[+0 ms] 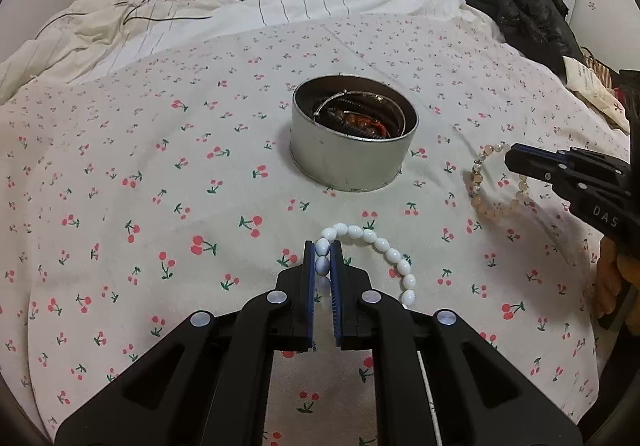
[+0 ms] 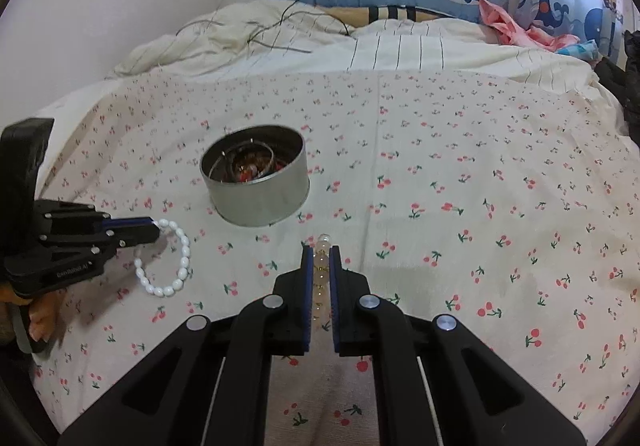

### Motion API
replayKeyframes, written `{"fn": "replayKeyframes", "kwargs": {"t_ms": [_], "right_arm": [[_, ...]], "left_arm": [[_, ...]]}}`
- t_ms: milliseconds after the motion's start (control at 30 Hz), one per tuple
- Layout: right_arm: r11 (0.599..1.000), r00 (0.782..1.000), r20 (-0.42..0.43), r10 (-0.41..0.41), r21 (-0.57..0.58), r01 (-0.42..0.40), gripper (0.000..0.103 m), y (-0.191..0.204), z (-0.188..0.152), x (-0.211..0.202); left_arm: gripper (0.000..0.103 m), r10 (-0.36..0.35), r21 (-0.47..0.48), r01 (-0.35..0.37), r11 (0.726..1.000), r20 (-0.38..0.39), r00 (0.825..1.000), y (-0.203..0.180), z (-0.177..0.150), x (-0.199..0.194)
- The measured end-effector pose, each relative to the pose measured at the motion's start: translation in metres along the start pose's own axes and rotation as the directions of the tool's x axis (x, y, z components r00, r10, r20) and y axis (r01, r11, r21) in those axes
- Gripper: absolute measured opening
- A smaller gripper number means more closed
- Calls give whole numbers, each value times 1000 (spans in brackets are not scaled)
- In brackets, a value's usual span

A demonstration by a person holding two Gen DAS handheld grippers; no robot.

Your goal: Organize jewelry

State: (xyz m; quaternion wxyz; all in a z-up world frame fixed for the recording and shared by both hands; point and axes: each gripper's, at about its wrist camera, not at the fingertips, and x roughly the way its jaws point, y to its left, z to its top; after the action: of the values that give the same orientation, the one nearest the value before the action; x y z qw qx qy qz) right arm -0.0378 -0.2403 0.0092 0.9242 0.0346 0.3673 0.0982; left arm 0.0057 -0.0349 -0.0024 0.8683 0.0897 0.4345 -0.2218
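On the left, my left gripper (image 1: 322, 262) pinches the string of white oval beads (image 1: 384, 250), its blue-lined pads pressed against two beads at the near end; the rest of the loop curves off to the right over the cherry-printed white bedsheet (image 1: 160, 186). Further from me, near the middle of the bed, stands the round grey metal tin (image 1: 352, 162), open at the top, with thin metal bangles and dark red beaded pieces already lying inside it. To the right of the tin, my right gripper (image 2: 320, 258) is closed on the bracelet of pale peach and pearl beads (image 1: 486, 190), and its loop hangs from the tips down toward the sheet.
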Motion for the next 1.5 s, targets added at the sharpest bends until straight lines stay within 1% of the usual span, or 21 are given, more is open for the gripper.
{"fn": "replayKeyframes", "kwargs": {"t_ms": [100, 333, 633, 767, 967, 1233, 1500], "right_arm": [[1000, 1000, 22, 13, 9, -13, 8, -1, 1, -5], [999, 997, 73, 40, 1, -40, 8, 3, 5, -15], [999, 995, 84, 46, -3, -46, 8, 6, 6, -18], [999, 995, 86, 49, -5, -49, 8, 7, 5, -18], [998, 994, 93, 56, -6, -55, 8, 8, 6, -20], [997, 991, 107, 75, -13, -74, 8, 11, 7, -24], [995, 989, 102, 103, -5, -103, 8, 12, 10, -24]], "left_arm": [[6, -1, 2, 1, 1000, 14, 1000, 0, 0, -4], [6, 5, -6, -5, 1000, 16, 1000, 3, 1, -4], [6, 28, 10, -28, 1000, 15, 999, 1, 1, -3], [6, 53, 28, -54, 998, 21, 998, -2, 2, -4], [6, 56, 33, -57, 998, 31, 998, -4, 3, -7], [6, 52, 50, -55, 997, 55, 997, -11, 6, -16], [6, 17, 45, -20, 999, 76, 997, -16, 14, -26]]}}
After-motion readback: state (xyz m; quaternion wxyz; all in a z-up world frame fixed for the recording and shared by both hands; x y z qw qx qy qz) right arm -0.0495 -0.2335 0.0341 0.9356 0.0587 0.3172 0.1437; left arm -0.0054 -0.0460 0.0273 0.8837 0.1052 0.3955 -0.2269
